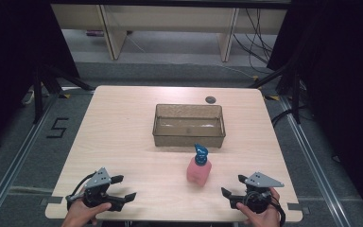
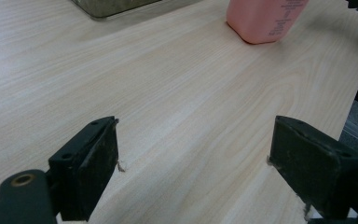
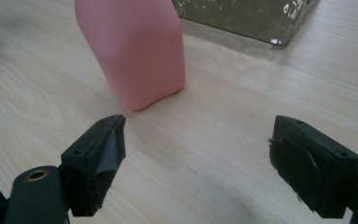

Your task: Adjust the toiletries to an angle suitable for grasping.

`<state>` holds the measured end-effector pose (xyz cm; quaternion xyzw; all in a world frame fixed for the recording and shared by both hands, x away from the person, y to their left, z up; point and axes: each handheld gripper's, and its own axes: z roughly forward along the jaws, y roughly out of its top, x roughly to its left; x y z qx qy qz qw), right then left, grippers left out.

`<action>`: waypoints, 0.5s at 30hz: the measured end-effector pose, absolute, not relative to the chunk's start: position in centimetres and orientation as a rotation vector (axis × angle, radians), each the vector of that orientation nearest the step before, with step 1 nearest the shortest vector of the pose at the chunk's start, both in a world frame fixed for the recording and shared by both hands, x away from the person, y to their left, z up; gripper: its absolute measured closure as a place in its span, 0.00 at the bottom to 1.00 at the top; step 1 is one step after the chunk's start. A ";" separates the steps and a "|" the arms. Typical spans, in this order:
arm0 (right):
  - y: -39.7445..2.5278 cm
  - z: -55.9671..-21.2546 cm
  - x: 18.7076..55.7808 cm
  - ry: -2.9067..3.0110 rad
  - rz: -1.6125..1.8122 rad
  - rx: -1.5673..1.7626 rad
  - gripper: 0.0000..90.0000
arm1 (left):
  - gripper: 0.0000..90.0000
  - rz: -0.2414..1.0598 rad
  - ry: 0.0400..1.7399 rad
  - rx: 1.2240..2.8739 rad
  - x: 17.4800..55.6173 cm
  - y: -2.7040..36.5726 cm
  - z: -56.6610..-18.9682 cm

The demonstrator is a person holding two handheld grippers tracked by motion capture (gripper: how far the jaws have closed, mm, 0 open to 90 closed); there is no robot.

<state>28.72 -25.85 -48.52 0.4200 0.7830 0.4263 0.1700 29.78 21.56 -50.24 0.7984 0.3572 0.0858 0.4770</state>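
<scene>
A pink bottle (image 1: 199,171) with a blue pump top stands upright on the wooden table (image 1: 123,137), just in front of a clear brownish plastic bin (image 1: 189,126). My left gripper (image 1: 124,187) rests near the front left edge, open, its jaws pointing right toward the bottle (image 2: 265,21). My right gripper (image 1: 232,186) sits near the front right edge, open, with the bottle (image 3: 135,51) close ahead of its jaws. Nothing is between either pair of jaws (image 2: 193,163) (image 3: 196,163).
The bin looks empty and lies across the table's middle. A small dark round disc (image 1: 211,99) sits near the far edge. Black stands and cables flank the table on the floor. A corner of the bin (image 3: 261,18) shows beyond the bottle.
</scene>
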 end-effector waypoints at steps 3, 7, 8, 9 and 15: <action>-25.9 -48.4 28.7 2.212 1.213 1.198 0.21 | 0.16 0.206 0.873 1.941 29.8 21.6 -50.3; -26.0 -48.3 28.6 2.209 1.211 1.198 0.21 | 0.16 0.209 0.872 1.948 29.8 21.6 -50.3; -26.0 -48.3 28.6 2.209 1.214 1.194 0.21 | 0.16 0.209 0.872 1.948 29.8 21.6 -50.3; -26.0 -48.3 28.6 2.205 1.219 1.195 0.21 | 0.16 0.205 0.872 1.949 29.9 21.6 -50.3; -26.0 -48.2 28.6 2.184 1.230 1.185 0.21 | 0.16 0.204 0.881 1.942 29.9 21.5 -50.4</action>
